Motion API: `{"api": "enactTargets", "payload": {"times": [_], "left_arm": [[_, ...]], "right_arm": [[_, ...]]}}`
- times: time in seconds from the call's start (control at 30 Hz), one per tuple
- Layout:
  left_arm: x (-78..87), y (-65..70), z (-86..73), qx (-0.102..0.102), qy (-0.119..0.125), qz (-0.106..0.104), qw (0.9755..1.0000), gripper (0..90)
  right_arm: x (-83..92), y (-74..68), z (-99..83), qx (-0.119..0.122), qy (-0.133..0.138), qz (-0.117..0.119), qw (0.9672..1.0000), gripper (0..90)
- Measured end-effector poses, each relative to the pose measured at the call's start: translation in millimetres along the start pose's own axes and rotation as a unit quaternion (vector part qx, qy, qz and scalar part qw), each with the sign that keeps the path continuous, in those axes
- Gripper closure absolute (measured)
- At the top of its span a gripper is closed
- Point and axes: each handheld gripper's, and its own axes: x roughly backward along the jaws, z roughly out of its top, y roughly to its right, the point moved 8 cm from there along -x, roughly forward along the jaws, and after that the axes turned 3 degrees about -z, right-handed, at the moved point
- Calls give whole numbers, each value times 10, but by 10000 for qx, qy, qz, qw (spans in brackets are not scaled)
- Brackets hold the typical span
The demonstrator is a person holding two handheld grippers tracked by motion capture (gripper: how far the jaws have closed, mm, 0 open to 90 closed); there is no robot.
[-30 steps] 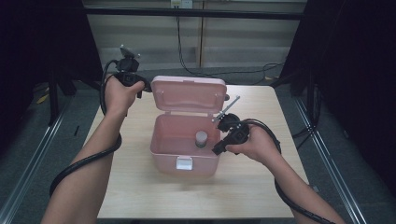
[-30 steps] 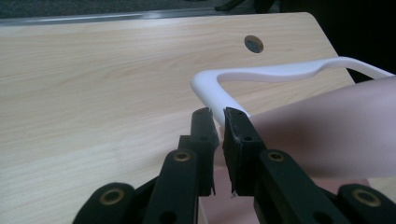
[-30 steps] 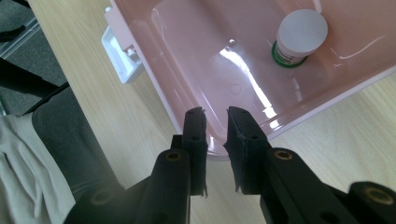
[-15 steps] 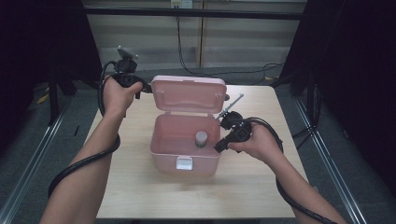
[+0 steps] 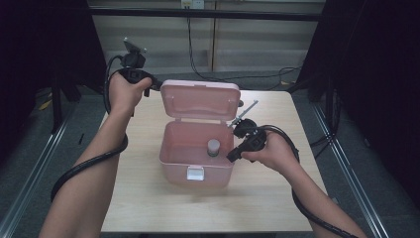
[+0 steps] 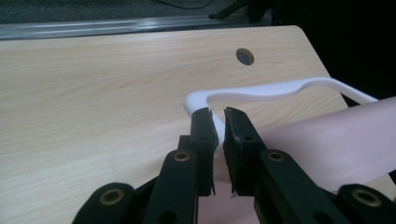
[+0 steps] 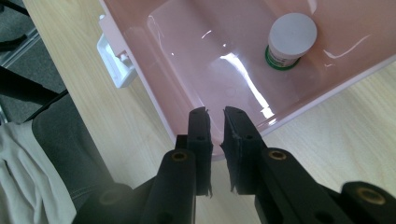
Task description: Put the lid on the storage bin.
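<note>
Pale wooden table (image 5: 148, 198) bears an open pink plastic box (image 5: 197, 158); left gripper (image 6: 216, 122) clamps its white handle (image 6: 261, 92), holding the lid up, while right gripper (image 7: 215, 120) pinches the rim steady

Glossy pink plastic box (image 5: 197, 163); matt pale wood table (image 5: 148, 198).

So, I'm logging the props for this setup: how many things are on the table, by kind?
Pink box with open lid: 1
White-capped jar inside it: 1
Total: 2
</note>
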Motion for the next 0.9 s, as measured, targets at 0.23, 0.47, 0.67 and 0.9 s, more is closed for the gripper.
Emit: {"api": "enactTargets", "payload": {"times": [0.23, 0.47, 0.67, 0.9], "left_arm": [[-14, 76, 22, -158, -109, 32, 9998, 843], [-59, 77, -69, -145, -205, -39, 9997, 841], [-53, 58, -108, -190, -214, 2, 9996, 838], [-55, 67, -167, -201, -225, -62, 9995, 842]], "right_arm": [[4, 16, 8, -61, 19, 33, 10000, 812], [33, 46, 7, -110, 76, -18, 9999, 820], [74, 90, 22, -190, 179, -42, 9997, 849], [116, 125, 73, -241, 273, -92, 9993, 894]]}}
